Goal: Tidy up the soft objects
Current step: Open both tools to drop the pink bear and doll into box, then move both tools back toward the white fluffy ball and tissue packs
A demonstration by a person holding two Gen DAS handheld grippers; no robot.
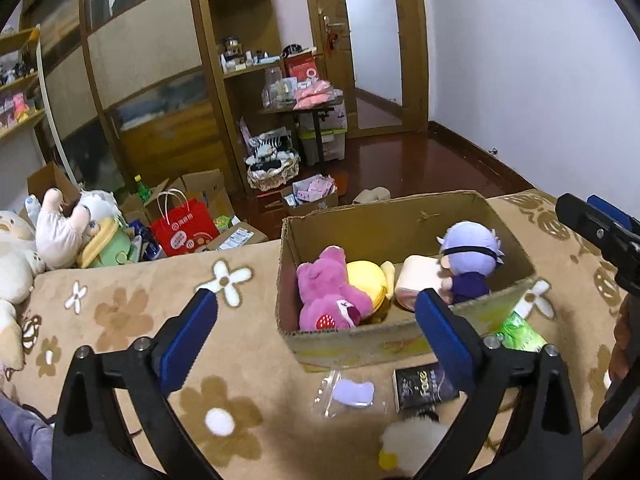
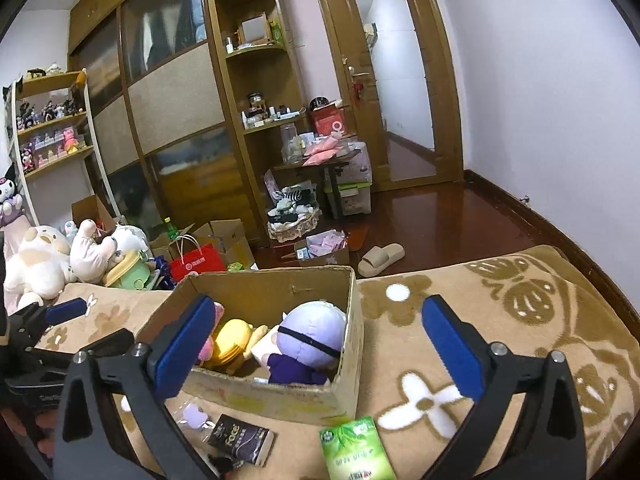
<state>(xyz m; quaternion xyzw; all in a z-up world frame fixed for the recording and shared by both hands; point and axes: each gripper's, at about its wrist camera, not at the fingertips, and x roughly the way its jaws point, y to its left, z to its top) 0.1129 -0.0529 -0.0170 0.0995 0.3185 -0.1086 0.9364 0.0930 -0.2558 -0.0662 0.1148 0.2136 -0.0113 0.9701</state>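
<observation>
1. Sitting on the floral blanket (image 1: 132,312), the cardboard box (image 1: 400,216) holds the purple-haired doll (image 1: 472,256), pink plush (image 1: 324,296) and yellow plush (image 1: 368,280).
2. Left gripper (image 1: 316,312) and right gripper (image 2: 316,340): jaws apart, empty.
3. Risk: green tissue pack (image 2: 356,452), black packet (image 2: 242,438) before the box could be grabbed by mistake.

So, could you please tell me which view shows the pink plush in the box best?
The left wrist view: the pink plush lies almost fully visible inside the box, beside the yellow plush. In the right wrist view only a pink sliver shows, behind the right gripper's near finger.
</observation>
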